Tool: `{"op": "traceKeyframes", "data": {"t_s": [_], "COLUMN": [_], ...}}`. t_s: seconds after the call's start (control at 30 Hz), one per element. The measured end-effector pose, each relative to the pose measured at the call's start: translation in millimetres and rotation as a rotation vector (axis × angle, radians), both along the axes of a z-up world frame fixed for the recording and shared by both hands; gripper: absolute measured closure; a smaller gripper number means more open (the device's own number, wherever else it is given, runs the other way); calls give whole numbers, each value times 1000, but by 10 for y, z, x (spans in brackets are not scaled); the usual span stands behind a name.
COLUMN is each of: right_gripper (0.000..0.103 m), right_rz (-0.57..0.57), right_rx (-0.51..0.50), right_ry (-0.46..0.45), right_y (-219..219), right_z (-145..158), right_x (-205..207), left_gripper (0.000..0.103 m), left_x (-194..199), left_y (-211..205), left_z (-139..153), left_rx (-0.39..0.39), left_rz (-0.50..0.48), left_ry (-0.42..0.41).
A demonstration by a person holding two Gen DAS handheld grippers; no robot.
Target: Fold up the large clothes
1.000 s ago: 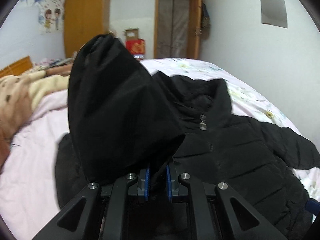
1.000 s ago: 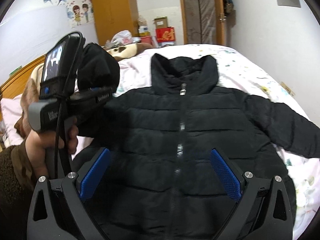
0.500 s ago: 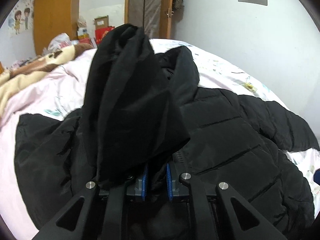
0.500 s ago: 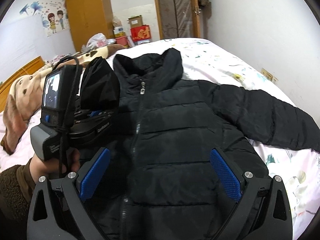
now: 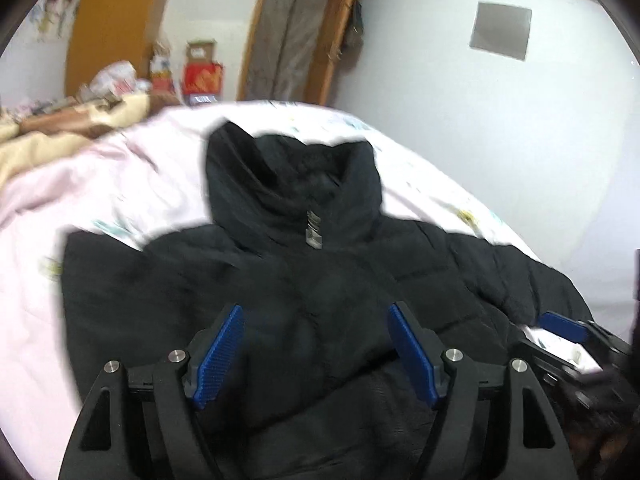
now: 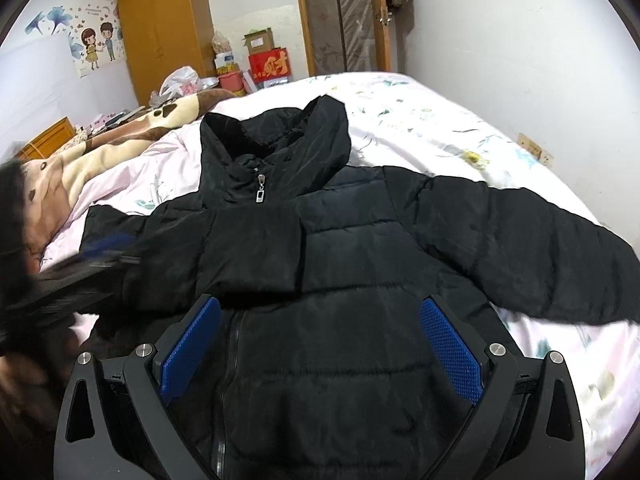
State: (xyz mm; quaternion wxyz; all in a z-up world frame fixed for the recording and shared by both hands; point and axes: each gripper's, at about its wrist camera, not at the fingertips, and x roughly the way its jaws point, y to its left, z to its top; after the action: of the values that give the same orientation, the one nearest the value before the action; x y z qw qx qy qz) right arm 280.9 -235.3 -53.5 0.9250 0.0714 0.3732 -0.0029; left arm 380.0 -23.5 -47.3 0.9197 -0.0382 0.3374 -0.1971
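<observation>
1. While the black puffer jacket (image 6: 352, 264) is lying front-up on the bed (image 6: 440, 120), zipped to the collar (image 6: 280, 148), one sleeve is resting folded across the chest, its cuff just past the zipper line.
2. The left gripper (image 5: 316, 356) is hovering over the jacket below the collar; its jaws have just been opening, and nothing is sitting between the blue pads, so the sleeve is released.
3. The right gripper (image 6: 320, 344) is hanging over the lower front of the jacket, jaws spread wide and gripping nothing.
4. The other sleeve (image 6: 532, 248) is stretching away from the zipper toward the wall-side edge of the bed, flat and unfolded.
5. Judging by the quilting, the jacket is handling as soft, bulky and light; the smooth shell is probably sliding easily, and padded folds are tending to spring back.
6. A hold at the cuff or outer seam of the outstretched sleeve is looking most secure, since thick padding may be slipping from a shallow pinch.
7. Bare sheet is lying around the jacket beyond the collar and beside the outstretched sleeve, giving room for sweeping it inward; a blanket (image 6: 104, 148) is bunching farther off on the folded-sleeve side.
</observation>
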Motion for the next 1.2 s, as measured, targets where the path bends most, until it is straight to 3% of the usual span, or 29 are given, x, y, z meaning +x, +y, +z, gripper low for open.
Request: {"op": "traceKeyframes", "data": {"t_s": [0.17,0.23,0.37,0.4,0.43,0.5,0.63,0.93,1.07,1.2], "right_gripper": [3,3,3,8,14,51,93,97,97,97], "right_rz": [41,60,83,82,86,84,101,47,-38,-72], "right_rx": [8,19,33,48,58,81,131,141,29,45], "right_ry": [23,59,121,132,139,162,172,43,-37,27], "right_y": [70,113,201,212,216,232,241,19,-62,-172], "right_z": [-152,-257,-466,-512,-541,-604,-629,-324,-176,-316], "right_x": [458,617,879,921,951,998,1018,823,688,722], "left_gripper": [26,25,25,25,25,25,25,25,25,25], "left_x": [43,123,245,274,288,314,405,606,701,821], "left_y": [633,812,1019,1002,990,923,856,722,614,460], "left_z": [145,76,-157,-207,-239,-288,-359,-372,-373,-450], "left_rx": [19,40,24,33,44,57,86,110,118,159], "left_rz": [178,227,236,238,235,214,220,194,183,162], "left_ry": [-13,31,140,158,164,156,154,175,174,194]}}
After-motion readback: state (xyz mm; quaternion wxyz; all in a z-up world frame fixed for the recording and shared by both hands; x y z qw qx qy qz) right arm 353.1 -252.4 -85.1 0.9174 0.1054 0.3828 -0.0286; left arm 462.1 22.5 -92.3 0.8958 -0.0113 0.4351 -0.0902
